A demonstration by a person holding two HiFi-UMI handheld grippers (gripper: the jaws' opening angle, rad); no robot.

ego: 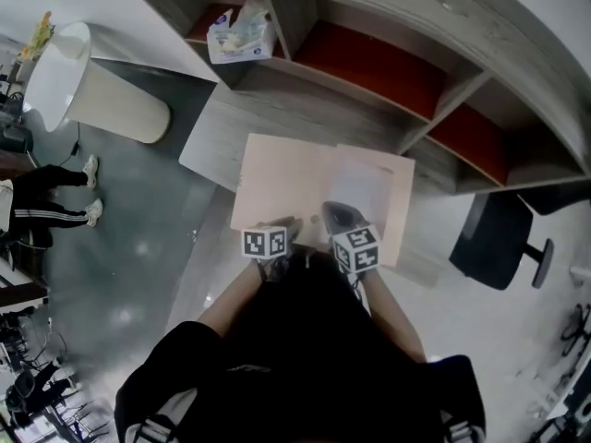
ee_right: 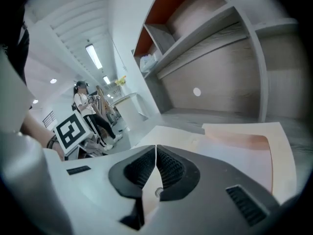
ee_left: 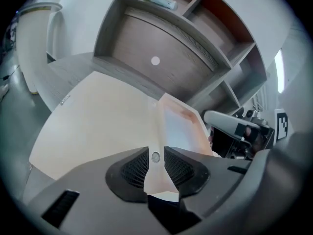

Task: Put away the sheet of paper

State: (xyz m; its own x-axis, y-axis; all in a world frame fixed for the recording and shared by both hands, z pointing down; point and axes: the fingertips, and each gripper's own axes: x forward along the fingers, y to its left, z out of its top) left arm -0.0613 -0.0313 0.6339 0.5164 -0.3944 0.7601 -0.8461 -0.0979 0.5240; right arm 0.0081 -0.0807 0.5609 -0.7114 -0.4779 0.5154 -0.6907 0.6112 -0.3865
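Your right gripper (ee_right: 155, 173) has its jaws pinched shut on the folder's (ee_left: 98, 121) near edge. Your left gripper's (ee_left: 155, 168) jaws stand apart, with that edge loose between them. The sheet of paper (ego: 360, 187) sits inside, mid-frame. Closing looks next: re-grip left.

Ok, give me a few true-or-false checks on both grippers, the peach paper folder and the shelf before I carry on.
1. The left gripper has its jaws apart. True.
2. The right gripper is open and empty. False: it is shut on a thin edge of the peach paper folder.
3. The folder lies on the floor. False: it lies on the grey wooden desk.
4. A white tissue pack sits in a shelf compartment. True.
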